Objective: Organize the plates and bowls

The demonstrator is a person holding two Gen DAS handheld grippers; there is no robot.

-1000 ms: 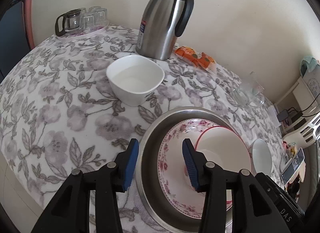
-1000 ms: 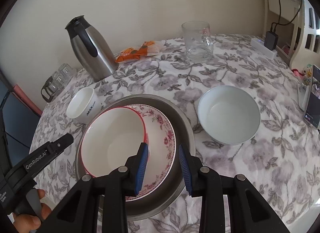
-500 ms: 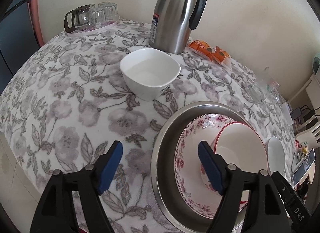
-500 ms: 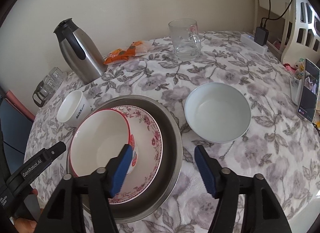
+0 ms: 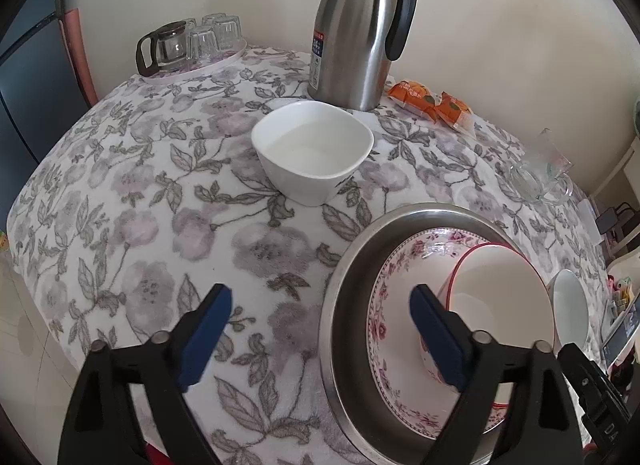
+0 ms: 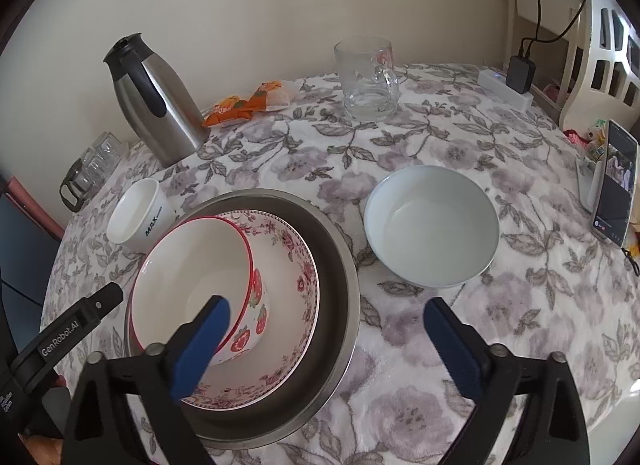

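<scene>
A steel basin [image 5: 340,265] [image 6: 340,253] sits on the flowered tablecloth. It holds a floral-rimmed bowl [image 5: 396,265] [image 6: 296,249], with a red-rimmed strawberry bowl [image 5: 500,285] [image 6: 192,265] tilted inside that. A white square bowl [image 5: 312,149] [image 6: 136,213] stands left of the basin and a pale round bowl [image 6: 432,225] [image 5: 570,305] right of it. My left gripper [image 5: 320,299] hovers over the basin's left rim, jaws opening, its pads touching nothing. Over the basin's right rim my right gripper [image 6: 326,307] is also opening, and it too grips nothing.
At the back stand a steel thermos jug [image 5: 360,25] [image 6: 160,105], a tray of glasses with a glass teapot [image 5: 188,45], orange snack packets [image 5: 432,103] and a glass mug [image 6: 366,81]. A propped phone [image 6: 614,185] and a charger [image 6: 516,77] are at the right edge.
Both grippers' jaws have spread from a narrow gap at the basin's rim to wide apart. The basin and bowls have stayed where they were.
</scene>
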